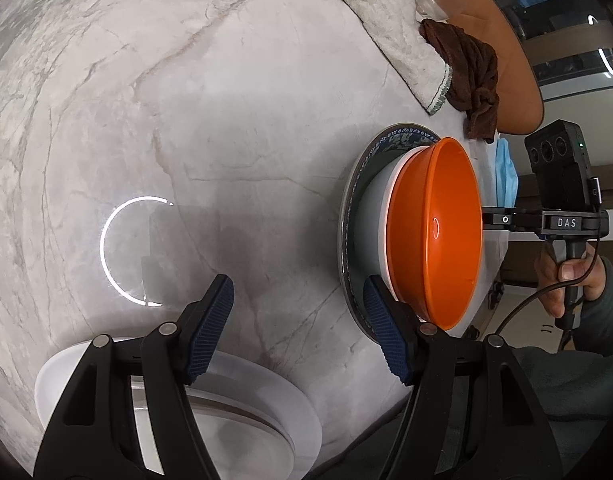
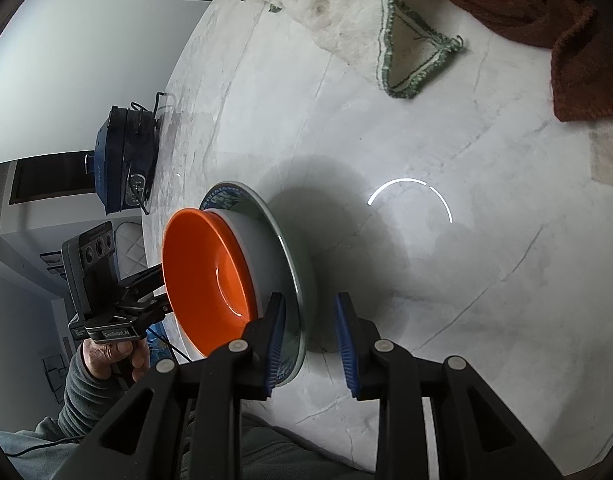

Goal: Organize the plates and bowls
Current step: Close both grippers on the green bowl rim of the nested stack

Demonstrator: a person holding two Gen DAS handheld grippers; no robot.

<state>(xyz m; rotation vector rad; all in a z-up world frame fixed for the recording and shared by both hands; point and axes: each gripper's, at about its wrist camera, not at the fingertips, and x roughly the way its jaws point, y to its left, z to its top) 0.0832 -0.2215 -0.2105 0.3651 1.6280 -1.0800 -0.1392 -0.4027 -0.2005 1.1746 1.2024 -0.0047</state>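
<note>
You're working over a pale marble table (image 1: pixel 194 112) with thin grey and tan veins, and a ring-shaped light glare sits on its polish. Directly on it rests a blue-patterned plate (image 1: pixel 390 140) (it carries the stacked bowls), and near the left view's lower edge lies a white plate (image 1: pixel 266 396). Along the far side a white cloth (image 2: pixel 346 12) with green stitched edging is spread out, with a crumpled brown cloth (image 2: pixel 546 20) beside it, touching it. A blue appliance (image 2: pixel 122 160) with a cord stands at one edge.
</note>
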